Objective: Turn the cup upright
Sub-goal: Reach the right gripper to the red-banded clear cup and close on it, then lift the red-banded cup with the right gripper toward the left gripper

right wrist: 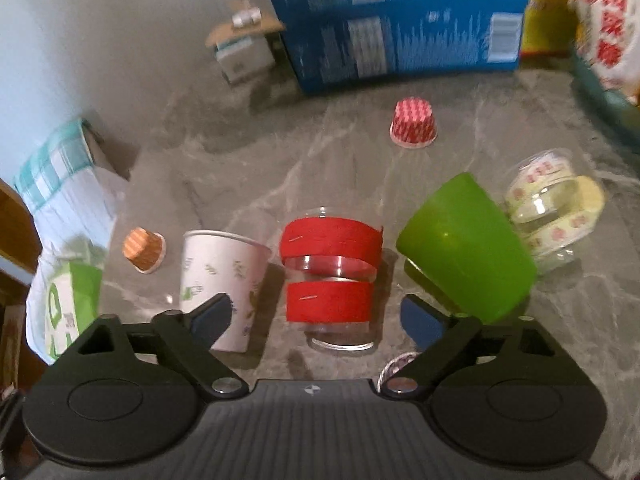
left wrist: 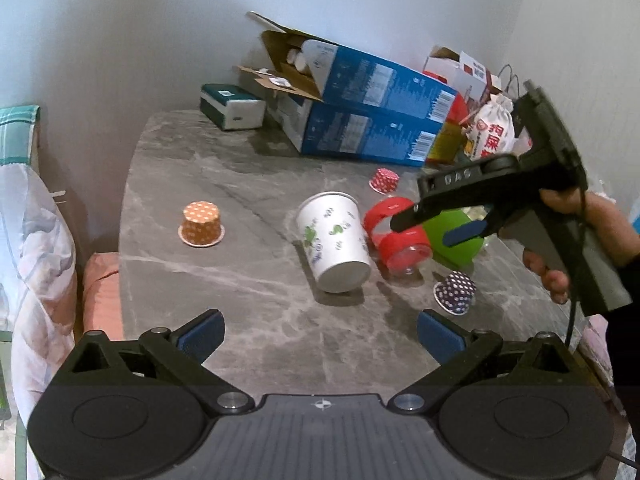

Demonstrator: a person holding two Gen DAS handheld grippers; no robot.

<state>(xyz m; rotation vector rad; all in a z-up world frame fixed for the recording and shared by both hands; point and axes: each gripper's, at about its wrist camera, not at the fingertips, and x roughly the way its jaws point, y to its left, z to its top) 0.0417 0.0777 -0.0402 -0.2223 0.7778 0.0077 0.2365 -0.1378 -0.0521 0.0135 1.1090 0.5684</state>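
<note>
A clear cup with red tape bands (right wrist: 330,276) stands upside down on the grey marble table (right wrist: 248,168), between a white printed paper cup (right wrist: 218,284) and a green plastic cup (right wrist: 468,246), both upside down too. My right gripper (right wrist: 316,320) is open, its jaws level with the red cup's base and either side of it, apart from it. In the left wrist view the right gripper (left wrist: 424,228) hangs over the red cup (left wrist: 398,238) and green cup (left wrist: 460,236). My left gripper (left wrist: 320,334) is open and empty, short of the white cup (left wrist: 334,240).
Small inverted paper cupcake cups stand around: orange (left wrist: 201,224), red (left wrist: 385,180), dark dotted (left wrist: 456,292). A clear cup with yellow tape (right wrist: 556,204) lies right of the green cup. Blue cartons (left wrist: 372,112), a small box (left wrist: 232,106) and bags (left wrist: 490,132) line the back wall.
</note>
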